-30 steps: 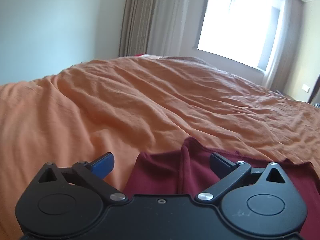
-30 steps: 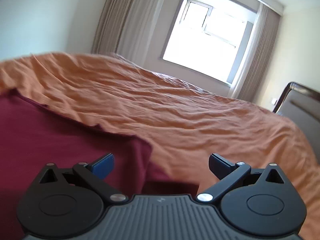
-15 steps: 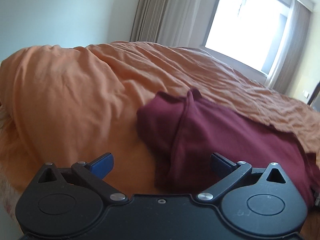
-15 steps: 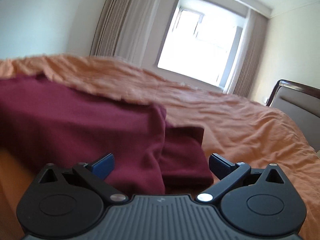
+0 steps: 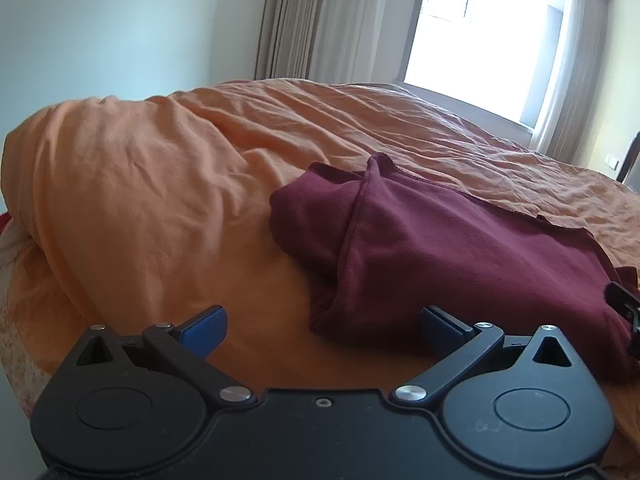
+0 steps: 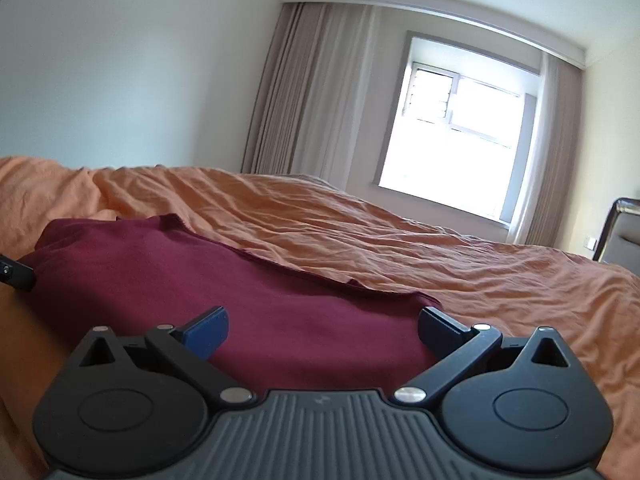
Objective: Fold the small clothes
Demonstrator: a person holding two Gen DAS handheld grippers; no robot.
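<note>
A dark red garment (image 5: 448,256) lies partly folded on the orange bedspread (image 5: 160,208), one layer lapped over its left part. My left gripper (image 5: 322,326) is open just short of the garment's near left corner, nothing between its blue fingers (image 5: 204,326). In the right wrist view the same garment (image 6: 224,280) spreads flat, and my right gripper (image 6: 322,328) hangs open over its near right part, holding nothing. A black tip of the other gripper shows at each view's edge.
The orange bedspread (image 6: 460,264) is wrinkled and bunches into a ridge (image 5: 80,152) at the left. The bed's near left edge (image 5: 16,320) drops away. A window (image 6: 456,136) with curtains is behind, and a headboard (image 6: 620,232) at the far right.
Both grippers have drawn back and risen from the garment, still open. More of the folded red cloth now shows ahead of each.
</note>
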